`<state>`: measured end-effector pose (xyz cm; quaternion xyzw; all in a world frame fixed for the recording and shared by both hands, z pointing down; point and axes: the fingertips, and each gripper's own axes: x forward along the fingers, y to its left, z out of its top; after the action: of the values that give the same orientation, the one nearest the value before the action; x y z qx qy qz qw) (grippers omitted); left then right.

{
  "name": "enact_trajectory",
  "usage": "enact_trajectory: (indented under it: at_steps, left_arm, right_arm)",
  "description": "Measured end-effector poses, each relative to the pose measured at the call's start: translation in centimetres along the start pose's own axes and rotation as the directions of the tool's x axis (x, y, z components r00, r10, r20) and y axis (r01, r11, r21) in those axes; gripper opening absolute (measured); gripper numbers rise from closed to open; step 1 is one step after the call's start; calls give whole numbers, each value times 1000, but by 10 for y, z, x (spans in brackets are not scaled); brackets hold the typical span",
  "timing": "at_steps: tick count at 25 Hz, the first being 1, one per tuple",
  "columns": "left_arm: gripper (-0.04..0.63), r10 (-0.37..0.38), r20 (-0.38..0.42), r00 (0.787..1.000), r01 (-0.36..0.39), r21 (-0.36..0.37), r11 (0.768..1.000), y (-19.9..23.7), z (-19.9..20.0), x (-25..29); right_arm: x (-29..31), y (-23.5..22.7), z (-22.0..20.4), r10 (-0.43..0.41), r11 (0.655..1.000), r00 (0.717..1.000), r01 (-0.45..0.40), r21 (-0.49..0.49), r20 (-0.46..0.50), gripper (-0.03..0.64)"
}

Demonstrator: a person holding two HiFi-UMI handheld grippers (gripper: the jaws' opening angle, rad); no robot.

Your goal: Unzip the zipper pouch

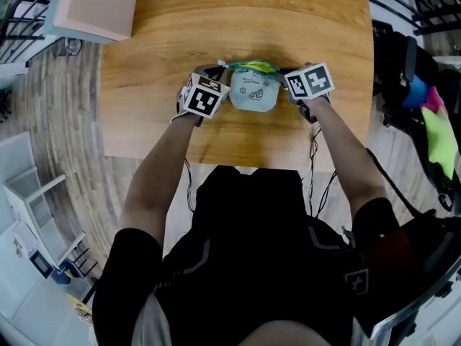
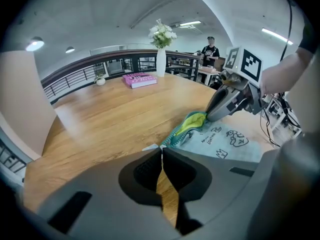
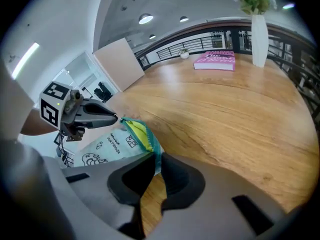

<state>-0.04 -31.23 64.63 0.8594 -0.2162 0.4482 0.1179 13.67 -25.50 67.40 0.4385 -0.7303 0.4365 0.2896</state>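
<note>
The zipper pouch (image 1: 253,90) is a small pale blue fabric bag with dark line doodles and a little print on its face. A teal zipper runs along its top edge. The zipper gapes there, and yellow-green lining shows between the teal tapes. The pouch sits on the round wooden table (image 1: 158,85), upper centre in the head view, between the two marker cubes.

A beige box (image 1: 94,6) stands at the table's upper left corner, well apart from the pouch. In the left gripper view, a pink book (image 2: 140,79) and a white vase (image 2: 161,61) of pale flowers sit at the far side of the table. Behind them are a dark railing (image 2: 85,74) and a person (image 2: 210,49) standing in the background. The tabletop around the pouch is bare, and nothing lies between the grippers and it.

The left gripper (image 2: 161,149) is clenched, its jaws pressed together on a thin white tab at the left end of the zipper. The right gripper (image 3: 156,159) is closed on the opposite end, with teal tape and pale fabric pinched between its pads. Each gripper shows in the other's camera with its tips at the pouch's top corner.

Both forearms reach forward from the person's dark-clad body. The left forearm (image 1: 162,164) and the right forearm (image 1: 346,150) angle inward toward the pouch. The grippers tilt steeply down to the table, one on either side of it.
</note>
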Motion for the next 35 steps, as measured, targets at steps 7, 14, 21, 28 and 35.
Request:
enact_trajectory:
  at_steps: [7, 14, 21, 28, 35]
  left_arm:
    - [31, -5, 19, 1000, 5, 11, 1000, 3, -1, -1]
    - [31, -36, 43, 998, 37, -21, 999, 2, 10, -10]
    - [32, -49, 79, 996, 52, -28, 998, 7, 25, -26]
    - [32, 2, 257, 966, 24, -98, 995, 22, 60, -86]
    - [32, 62, 432, 900, 14, -171, 985, 27, 92, -161]
  right_arm:
    - [3, -2, 3, -39, 999, 999, 39, 11, -4, 54]
    - [-10, -14, 12, -122, 992, 992, 121, 22, 26, 82]
    - [-50, 2, 33, -116, 993, 989, 115, 10, 89, 141]
    - [-118, 20, 66, -114, 991, 968, 128, -47, 222, 141]
    - [-196, 43, 96, -104, 987, 910, 144, -71, 401, 140]
